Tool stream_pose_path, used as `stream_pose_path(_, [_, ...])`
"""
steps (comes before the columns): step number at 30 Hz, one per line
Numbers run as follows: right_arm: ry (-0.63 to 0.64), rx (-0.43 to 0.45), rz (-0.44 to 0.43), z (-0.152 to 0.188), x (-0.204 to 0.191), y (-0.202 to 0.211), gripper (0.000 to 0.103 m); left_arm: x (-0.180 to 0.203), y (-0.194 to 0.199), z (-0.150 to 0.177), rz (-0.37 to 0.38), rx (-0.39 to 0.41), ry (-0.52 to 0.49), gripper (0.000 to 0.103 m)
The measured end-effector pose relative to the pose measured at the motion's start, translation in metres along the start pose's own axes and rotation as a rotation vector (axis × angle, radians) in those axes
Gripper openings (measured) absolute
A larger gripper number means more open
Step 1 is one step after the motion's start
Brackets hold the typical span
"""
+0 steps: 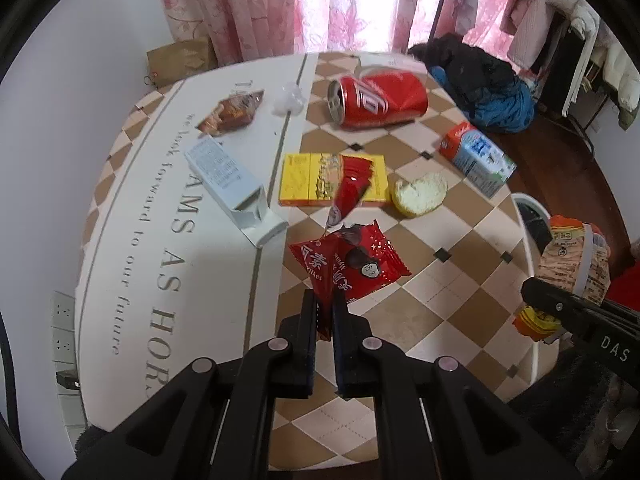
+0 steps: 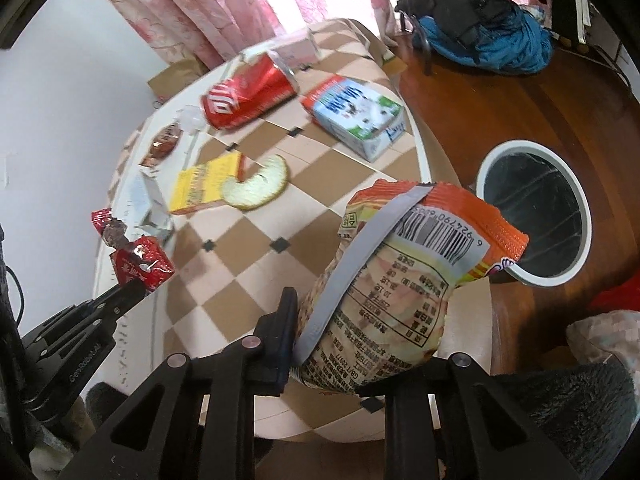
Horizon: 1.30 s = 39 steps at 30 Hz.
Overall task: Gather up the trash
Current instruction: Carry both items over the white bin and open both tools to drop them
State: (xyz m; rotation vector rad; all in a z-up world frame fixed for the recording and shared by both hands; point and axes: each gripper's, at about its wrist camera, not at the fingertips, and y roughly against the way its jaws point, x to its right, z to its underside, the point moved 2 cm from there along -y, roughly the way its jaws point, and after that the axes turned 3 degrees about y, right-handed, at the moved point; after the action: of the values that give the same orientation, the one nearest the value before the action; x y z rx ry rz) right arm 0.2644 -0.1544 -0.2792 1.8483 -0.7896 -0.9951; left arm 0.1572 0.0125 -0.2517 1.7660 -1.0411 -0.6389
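While we are clamping the left gripper (image 1: pixel 325 304) down on a red snack wrapper (image 1: pixel 348 256), its two black fingers are standing almost together with only the crumpled foil between them, and the wrapper is fanning out just ahead of the tips above the checked tablecloth (image 1: pixel 420 312). We are gripping an orange-and-cream snack bag (image 2: pixel 400 280) in the right gripper (image 2: pixel 332 308), whose jaws are standing narrow around the bag's lower end; the left finger (image 2: pixel 286 320) is pressing against the bag, while the bag itself is hiding the other finger. Just beyond that bag's top and to the right of the right gripper, we are seeing a white-rimmed bin (image 2: pixel 534 210) with a dark liner, standing on the wooden floor beside the table. Farther ahead of the left gripper, more litter is lying on the cloth: a yellow box (image 1: pixel 332 178) with a red wrapper strip across it, a piece of peel (image 1: pixel 420 198) just to its right, a white carton (image 1: pixel 234 188) to its left, a crushed red can (image 1: pixel 378 98) beyond them, a blue-and-white milk carton (image 1: pixel 476 156) off to the right, and a brown pastry wrapper (image 1: pixel 232 114) at the far left.
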Motion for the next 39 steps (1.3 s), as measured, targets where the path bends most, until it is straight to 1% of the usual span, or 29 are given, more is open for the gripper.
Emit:
stream_pose_path(5, [0.029, 0.035, -0.043, -0.008, -0.01, 0.02, 0.023, 0.006, 0.018, -0.013, 0.004, 0.041, -0.003, 0.004])
stream_pose_path(9, [0.037, 0.075, -0.071, -0.019, -0.004, 0.041, 0.023, 0.025, 0.032, -0.032, 0.025, 0.072, -0.022, 0.004])
stream_pose_path(13, [0.012, 0.121, -0.083, -0.039, 0.026, 0.07, 0.023, 0.062, 0.037, -0.061, 0.08, 0.091, -0.061, 0.004])
stream_pose_path(16, [-0.026, 0.155, -0.074, -0.055, 0.062, 0.093, 0.023, 0.107, 0.03, -0.088, 0.136, 0.091, -0.108, 0.004])
stream_pose_path(18, [-0.052, 0.18, -0.042, -0.067, 0.097, 0.108, 0.023, 0.144, 0.019, -0.104, 0.18, 0.076, -0.147, 0.004])
stream_pose_path(21, [-0.101, 0.183, 0.012, -0.078, 0.15, 0.112, 0.023, 0.203, -0.01, -0.125, 0.256, 0.012, -0.194, 0.004])
stream_pose_path(23, [-0.16, 0.164, 0.034, -0.083, 0.192, 0.103, 0.022, 0.244, -0.04, -0.135, 0.304, -0.055, -0.213, 0.004])
stream_pose_path(25, [-0.215, 0.125, 0.055, -0.085, 0.233, 0.083, 0.022, 0.276, -0.07, -0.141, 0.336, -0.119, -0.221, 0.005])
stream_pose_path(26, [-0.241, 0.107, 0.057, -0.085, 0.251, 0.073, 0.022, 0.295, -0.09, -0.144, 0.352, -0.166, -0.229, 0.005])
stream_pose_path(27, [-0.272, 0.073, 0.053, -0.084, 0.272, 0.058, 0.022, 0.307, -0.104, -0.145, 0.358, -0.196, -0.23, 0.005])
stream_pose_path(29, [-0.316, 0.03, 0.054, -0.082, 0.301, 0.037, 0.022, 0.334, -0.137, -0.147, 0.361, -0.26, -0.246, 0.006])
stream_pose_path(31, [-0.361, -0.02, 0.048, -0.079, 0.329, 0.012, 0.022, 0.357, -0.168, -0.145, 0.366, -0.325, -0.271, 0.011])
stream_pose_path(33, [-0.392, -0.063, 0.032, -0.075, 0.351, -0.01, 0.022, 0.372, -0.191, -0.143, 0.349, -0.381, -0.29, 0.012])
stream_pose_path(35, [-0.421, -0.094, 0.024, -0.071, 0.37, -0.03, 0.023, 0.379, -0.208, -0.141, 0.347, -0.422, -0.284, 0.012])
stream_pose_path(36, [-0.432, -0.112, 0.021, -0.068, 0.379, -0.04, 0.023, 0.381, -0.215, -0.141, 0.341, -0.436, -0.28, 0.023])
stream_pose_path(37, [-0.44, -0.121, 0.025, -0.067, 0.383, -0.046, 0.023, 0.38, -0.222, -0.142, 0.329, -0.447, -0.281, 0.041])
stream_pose_path(38, [-0.446, -0.132, 0.018, -0.065, 0.388, -0.054, 0.026, 0.38, -0.227, -0.142, 0.314, -0.449, -0.277, 0.051])
stream_pose_path(39, [-0.457, -0.151, 0.005, -0.064, 0.394, -0.063, 0.026, 0.379, -0.229, -0.144, 0.311, -0.448, -0.27, 0.073])
